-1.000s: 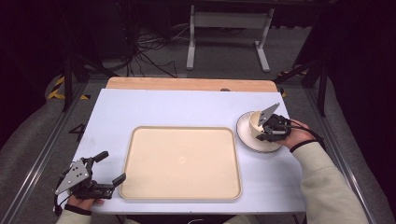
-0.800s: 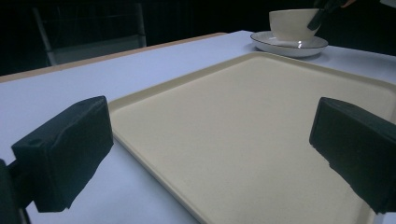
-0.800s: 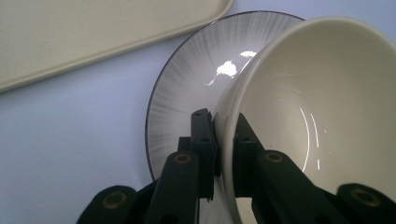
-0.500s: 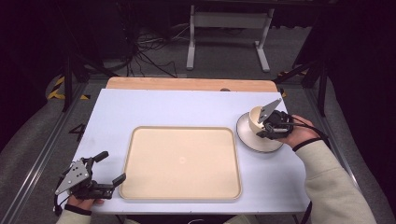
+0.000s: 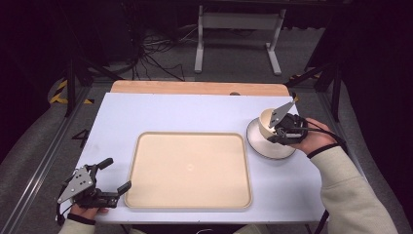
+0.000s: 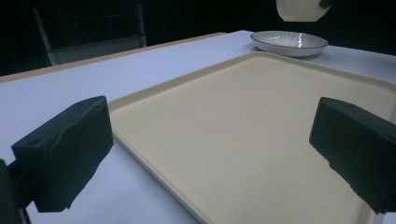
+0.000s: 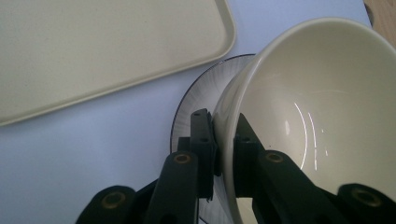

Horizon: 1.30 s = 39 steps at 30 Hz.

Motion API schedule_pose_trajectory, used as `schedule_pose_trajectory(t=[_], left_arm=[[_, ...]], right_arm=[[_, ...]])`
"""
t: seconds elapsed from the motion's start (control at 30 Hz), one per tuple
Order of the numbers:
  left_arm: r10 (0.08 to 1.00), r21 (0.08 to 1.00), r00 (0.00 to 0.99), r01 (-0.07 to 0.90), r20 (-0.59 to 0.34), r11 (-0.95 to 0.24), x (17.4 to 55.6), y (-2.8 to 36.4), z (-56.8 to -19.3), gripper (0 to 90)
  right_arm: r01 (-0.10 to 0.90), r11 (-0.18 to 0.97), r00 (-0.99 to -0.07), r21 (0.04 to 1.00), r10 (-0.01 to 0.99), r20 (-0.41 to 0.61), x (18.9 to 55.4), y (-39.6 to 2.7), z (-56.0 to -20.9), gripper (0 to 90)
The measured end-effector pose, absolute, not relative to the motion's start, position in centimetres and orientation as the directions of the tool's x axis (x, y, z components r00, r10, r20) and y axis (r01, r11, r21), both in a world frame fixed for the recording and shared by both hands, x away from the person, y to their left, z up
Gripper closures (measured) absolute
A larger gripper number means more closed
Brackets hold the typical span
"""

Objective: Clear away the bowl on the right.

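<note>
Bowl [image 7: 322, 102] rim pinched by right gripper [image 7: 223, 140] above plate [image 5: 260, 146]: keep level, clear plate, settle onto tray [image 5: 146, 195].

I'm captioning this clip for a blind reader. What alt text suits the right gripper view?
The right claw pinches the rim of a cream bowl, held above a grey-lined plate on a pale blue table. A beige tray lies at upper left.
</note>
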State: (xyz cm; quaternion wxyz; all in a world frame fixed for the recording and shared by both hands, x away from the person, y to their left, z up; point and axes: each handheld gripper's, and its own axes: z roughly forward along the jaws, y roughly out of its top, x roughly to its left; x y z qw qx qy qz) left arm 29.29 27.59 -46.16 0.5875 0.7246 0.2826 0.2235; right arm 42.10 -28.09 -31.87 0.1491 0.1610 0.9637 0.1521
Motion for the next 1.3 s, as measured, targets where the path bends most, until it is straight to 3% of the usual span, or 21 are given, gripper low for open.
schedule_pose_trajectory(t=[1.3], left_arm=[[0.671, 0.98, 0.742, 0.138, -0.006, -0.144, 29.3, 27.6, -46.2, 0.2]], right_arm=[[0.099, 0.936, -0.965, 0.337, 0.173, -0.196, 38.7, -15.8, -31.3, 83.1]])
